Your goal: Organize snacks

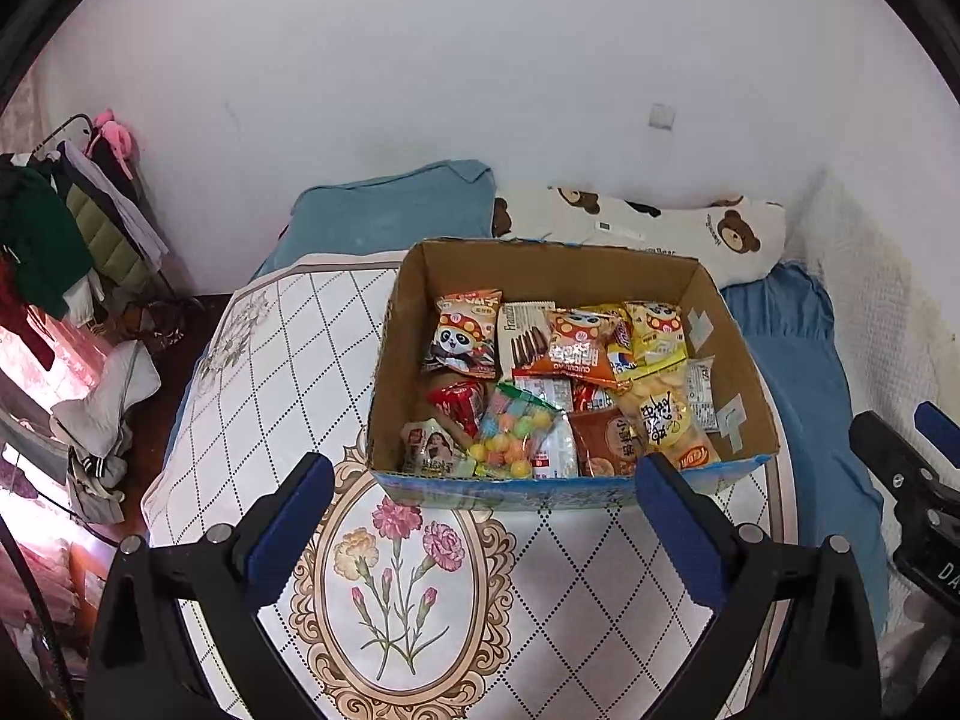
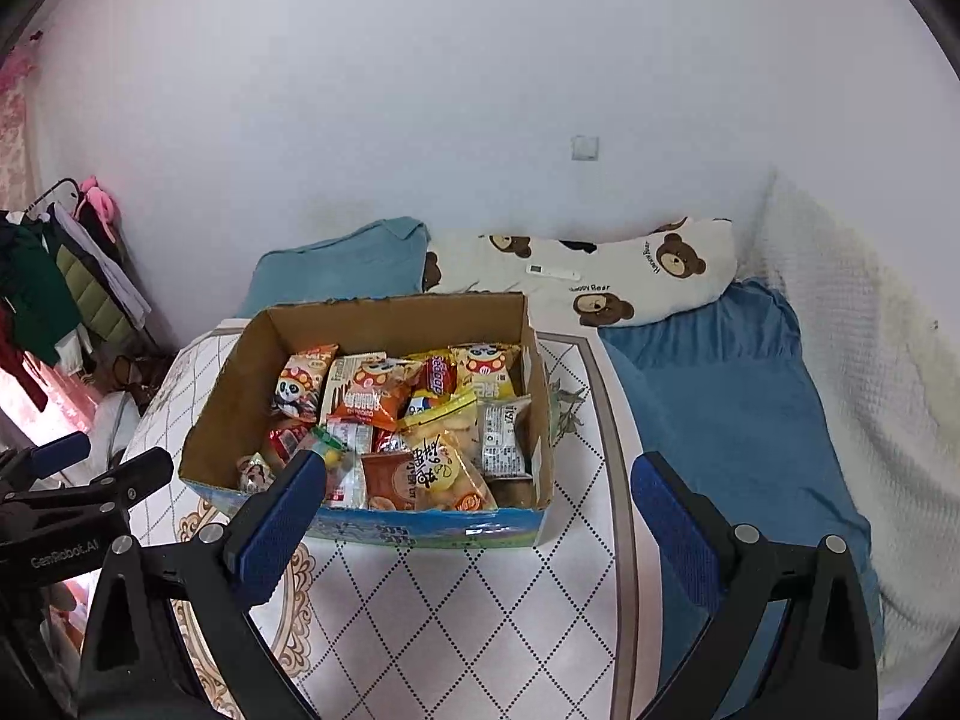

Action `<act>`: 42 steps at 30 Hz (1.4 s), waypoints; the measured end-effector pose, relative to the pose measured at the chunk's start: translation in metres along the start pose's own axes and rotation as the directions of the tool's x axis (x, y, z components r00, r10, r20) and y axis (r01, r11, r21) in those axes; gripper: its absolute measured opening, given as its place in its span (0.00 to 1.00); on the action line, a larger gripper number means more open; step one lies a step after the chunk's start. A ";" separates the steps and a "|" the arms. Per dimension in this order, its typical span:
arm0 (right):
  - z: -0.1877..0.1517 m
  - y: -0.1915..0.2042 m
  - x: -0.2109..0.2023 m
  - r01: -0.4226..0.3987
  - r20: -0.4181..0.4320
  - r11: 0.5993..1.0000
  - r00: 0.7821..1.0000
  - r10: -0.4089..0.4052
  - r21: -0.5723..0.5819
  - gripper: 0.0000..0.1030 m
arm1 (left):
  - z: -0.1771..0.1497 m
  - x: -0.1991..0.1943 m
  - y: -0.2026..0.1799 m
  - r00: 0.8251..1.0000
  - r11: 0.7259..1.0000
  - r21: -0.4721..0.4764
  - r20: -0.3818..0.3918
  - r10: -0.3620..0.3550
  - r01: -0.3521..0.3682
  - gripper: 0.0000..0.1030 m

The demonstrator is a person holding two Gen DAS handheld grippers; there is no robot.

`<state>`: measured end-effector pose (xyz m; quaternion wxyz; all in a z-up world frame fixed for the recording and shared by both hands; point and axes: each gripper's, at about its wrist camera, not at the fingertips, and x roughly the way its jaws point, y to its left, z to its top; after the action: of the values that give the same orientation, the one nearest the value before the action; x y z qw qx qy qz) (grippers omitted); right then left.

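Observation:
A cardboard box [image 1: 408, 324] stands on a small flower-patterned table [image 1: 288, 372] and holds several snack packets: a panda bag [image 1: 465, 333], a bag of coloured candy balls [image 1: 516, 435], and a yellow puff bag [image 1: 669, 420]. The box also shows in the right wrist view [image 2: 240, 384]. My left gripper [image 1: 483, 480] is open and empty, just before the box's near wall. My right gripper [image 2: 480, 480] is open and empty, near the box's front right corner. The right gripper shows at the edge of the left wrist view [image 1: 912, 468].
A bed with blue sheet [image 2: 720, 420], a bear-print pillow [image 2: 600, 282] and a blue pillow [image 1: 390, 210] lies behind and right of the table. A clothes rack [image 1: 66, 228] stands at the left. A white wall [image 1: 420, 60] is behind.

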<state>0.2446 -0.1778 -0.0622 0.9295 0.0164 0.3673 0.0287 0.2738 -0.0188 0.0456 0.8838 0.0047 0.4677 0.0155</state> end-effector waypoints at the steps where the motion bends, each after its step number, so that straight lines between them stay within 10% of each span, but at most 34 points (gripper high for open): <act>1: -0.001 0.000 0.001 0.000 -0.003 1.000 1.000 0.000 -0.002 1.00 | 0.000 0.000 -0.001 1.000 1.000 0.004 0.001 0.001 -0.001 0.99; 42: -0.007 0.008 -0.001 -0.036 -0.017 0.999 0.999 0.036 -0.009 1.00 | -0.002 -0.014 0.000 1.000 1.000 0.012 0.019 -0.008 0.008 0.99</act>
<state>0.2384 -0.1697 -0.0665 0.9258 0.0185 0.3746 0.0473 0.2648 -0.0189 0.0558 0.8882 0.0084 0.4593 0.0092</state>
